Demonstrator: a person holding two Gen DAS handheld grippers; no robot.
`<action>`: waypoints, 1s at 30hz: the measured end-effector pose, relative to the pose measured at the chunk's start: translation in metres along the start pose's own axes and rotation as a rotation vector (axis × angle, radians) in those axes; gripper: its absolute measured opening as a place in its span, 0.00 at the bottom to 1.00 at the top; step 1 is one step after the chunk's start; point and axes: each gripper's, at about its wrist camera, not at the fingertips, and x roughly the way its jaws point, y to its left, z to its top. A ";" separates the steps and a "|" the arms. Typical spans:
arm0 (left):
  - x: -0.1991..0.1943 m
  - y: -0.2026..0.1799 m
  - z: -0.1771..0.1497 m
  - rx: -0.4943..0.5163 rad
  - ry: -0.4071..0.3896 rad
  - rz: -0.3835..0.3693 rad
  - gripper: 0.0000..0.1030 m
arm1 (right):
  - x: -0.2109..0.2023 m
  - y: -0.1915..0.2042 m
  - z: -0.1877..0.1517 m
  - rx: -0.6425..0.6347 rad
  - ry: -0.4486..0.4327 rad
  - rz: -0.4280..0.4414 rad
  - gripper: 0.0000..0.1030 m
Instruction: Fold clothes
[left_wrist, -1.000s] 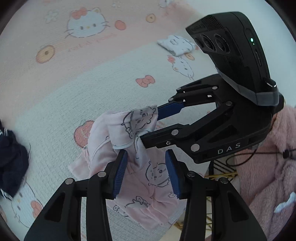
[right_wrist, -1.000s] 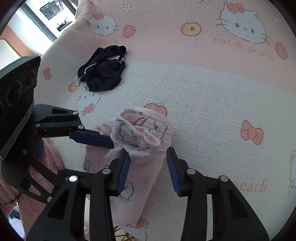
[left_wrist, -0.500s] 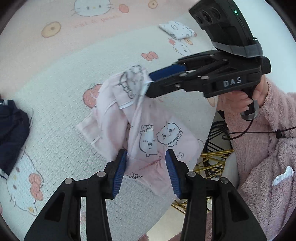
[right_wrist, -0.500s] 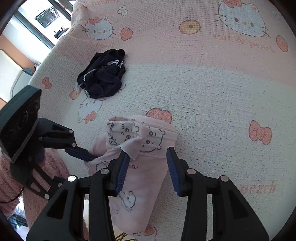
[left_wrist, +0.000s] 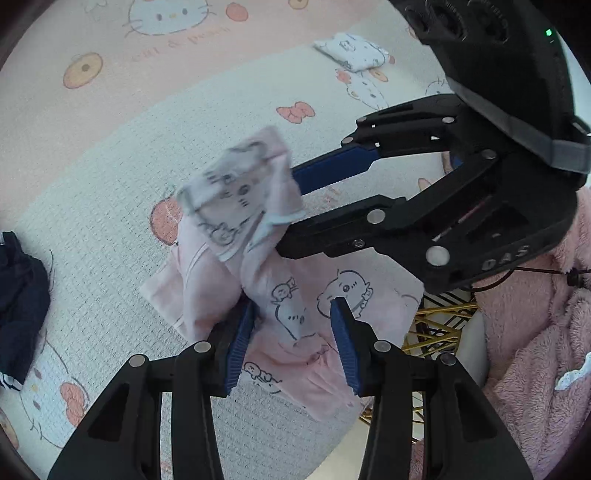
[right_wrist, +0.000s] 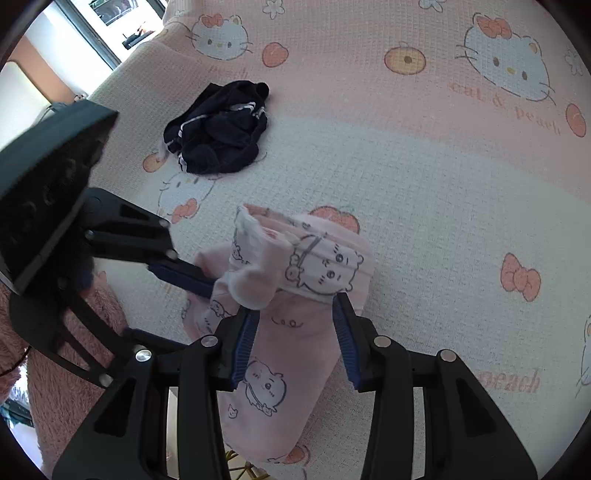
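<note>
Since the earlier frame the left gripper (left_wrist: 291, 332) dropped toward the pink garment (left_wrist: 295, 306) and its jaws were closing, cloth between them but pads not yet pressing. Right gripper (right_wrist: 293, 325) was clamped on the garment's raised, bunched top edge. Garment lay near the bedspread's (right_wrist: 424, 184) front edge, well apart from the dark clothing (right_wrist: 218, 129).

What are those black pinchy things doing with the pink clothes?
A person in a fluffy pink sleeve is folding a pink garment on a cartoon-cat bedspread. The right gripper pinches one end of the garment and lifts it off the bed. The left gripper is closing over the part lying near the bed's edge. A crumpled dark garment and a small folded white one lie farther off.
</note>
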 end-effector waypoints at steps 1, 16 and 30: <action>-0.002 -0.004 -0.002 0.024 -0.021 0.026 0.07 | 0.000 0.002 0.003 -0.010 -0.002 0.005 0.40; -0.047 0.034 -0.054 -0.501 -0.035 0.151 0.24 | 0.025 -0.016 -0.006 0.067 0.091 -0.155 0.40; -0.026 0.028 -0.022 -0.521 -0.230 0.161 0.25 | 0.009 -0.015 0.003 0.099 -0.039 -0.097 0.40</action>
